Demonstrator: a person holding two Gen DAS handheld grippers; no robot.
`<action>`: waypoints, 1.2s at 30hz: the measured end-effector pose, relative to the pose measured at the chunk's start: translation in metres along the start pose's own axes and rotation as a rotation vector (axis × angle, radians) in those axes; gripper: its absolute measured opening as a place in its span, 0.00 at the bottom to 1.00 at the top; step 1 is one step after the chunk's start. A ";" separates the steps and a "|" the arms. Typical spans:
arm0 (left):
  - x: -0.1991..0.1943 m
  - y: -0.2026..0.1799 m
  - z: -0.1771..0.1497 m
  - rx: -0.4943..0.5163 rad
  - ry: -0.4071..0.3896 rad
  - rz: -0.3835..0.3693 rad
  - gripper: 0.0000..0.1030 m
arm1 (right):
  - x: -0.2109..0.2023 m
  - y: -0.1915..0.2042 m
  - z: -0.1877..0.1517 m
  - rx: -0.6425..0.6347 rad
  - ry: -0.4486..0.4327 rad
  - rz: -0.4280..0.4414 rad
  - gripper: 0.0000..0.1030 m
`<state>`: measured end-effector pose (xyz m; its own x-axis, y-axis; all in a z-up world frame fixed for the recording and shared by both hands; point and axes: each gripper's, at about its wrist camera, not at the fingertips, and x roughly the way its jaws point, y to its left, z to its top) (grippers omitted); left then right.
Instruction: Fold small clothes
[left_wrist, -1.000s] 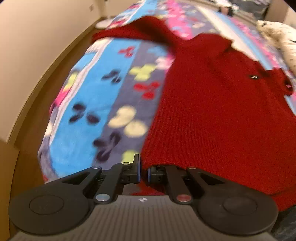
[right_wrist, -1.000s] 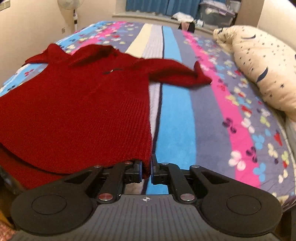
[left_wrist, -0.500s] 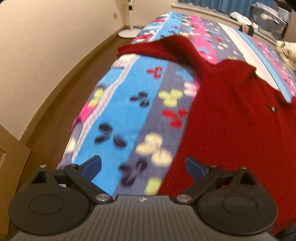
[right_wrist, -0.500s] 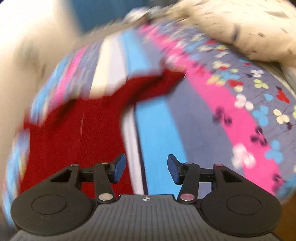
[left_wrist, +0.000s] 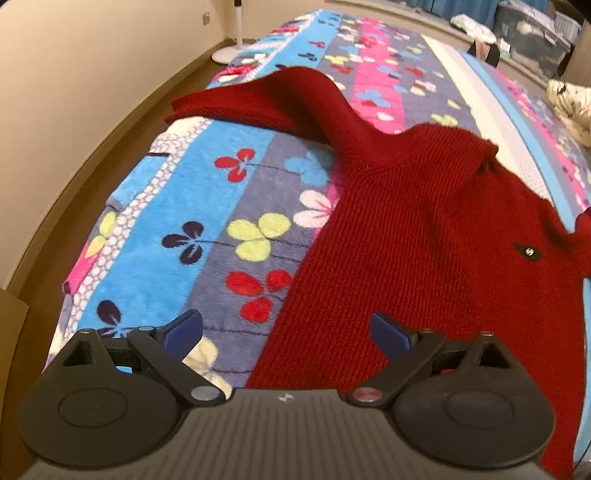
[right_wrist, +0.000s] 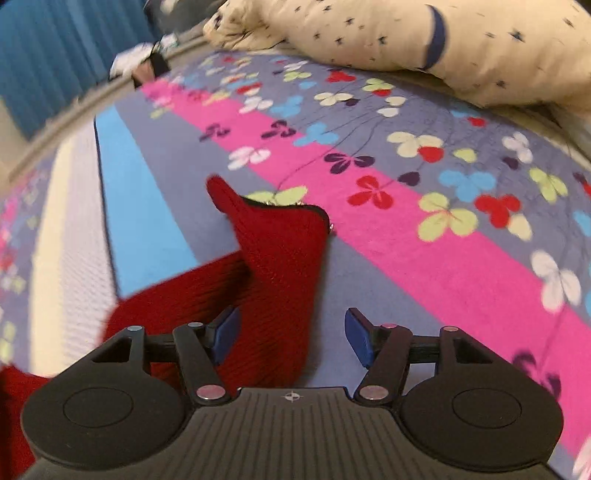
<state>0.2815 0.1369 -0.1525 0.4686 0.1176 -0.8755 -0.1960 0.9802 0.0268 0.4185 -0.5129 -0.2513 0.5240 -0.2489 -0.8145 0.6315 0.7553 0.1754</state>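
A dark red knit sweater (left_wrist: 424, 229) lies spread flat on a flowered blanket (left_wrist: 207, 229). Its left sleeve (left_wrist: 280, 99) stretches away toward the bed's far left edge. My left gripper (left_wrist: 286, 334) is open and empty, hovering over the sweater's left side edge near the hem. In the right wrist view the sweater's right sleeve (right_wrist: 280, 258) lies on the blanket (right_wrist: 424, 266), cuff pointing away. My right gripper (right_wrist: 291, 336) is open and empty, with the sleeve lying between its fingers below.
The bed's left edge drops to a wooden floor (left_wrist: 55, 236) beside a beige wall. A fan base (left_wrist: 225, 55) stands on the floor far off. A cream star-print pillow (right_wrist: 424, 40) lies at the bed's far right. Blue curtains (right_wrist: 55, 55) hang beyond.
Both grippers were shut on the sweater's hem corners a second ago. They let go and opened. The left moved forward along the side; the right swung over to the right sleeve.
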 end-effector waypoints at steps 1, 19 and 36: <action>0.004 -0.003 0.001 0.003 0.005 0.012 0.96 | 0.005 0.001 0.001 -0.026 -0.001 -0.001 0.59; 0.025 -0.047 0.020 -0.007 0.011 -0.009 0.96 | -0.042 -0.255 -0.061 0.822 -0.034 0.101 0.43; 0.157 0.003 0.216 -0.251 -0.111 -0.127 1.00 | -0.129 -0.116 -0.038 0.204 -0.174 0.064 0.76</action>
<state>0.5404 0.1924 -0.1863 0.5913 0.0263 -0.8060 -0.3299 0.9199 -0.2120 0.2561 -0.5459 -0.1876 0.6456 -0.3190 -0.6938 0.6870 0.6394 0.3453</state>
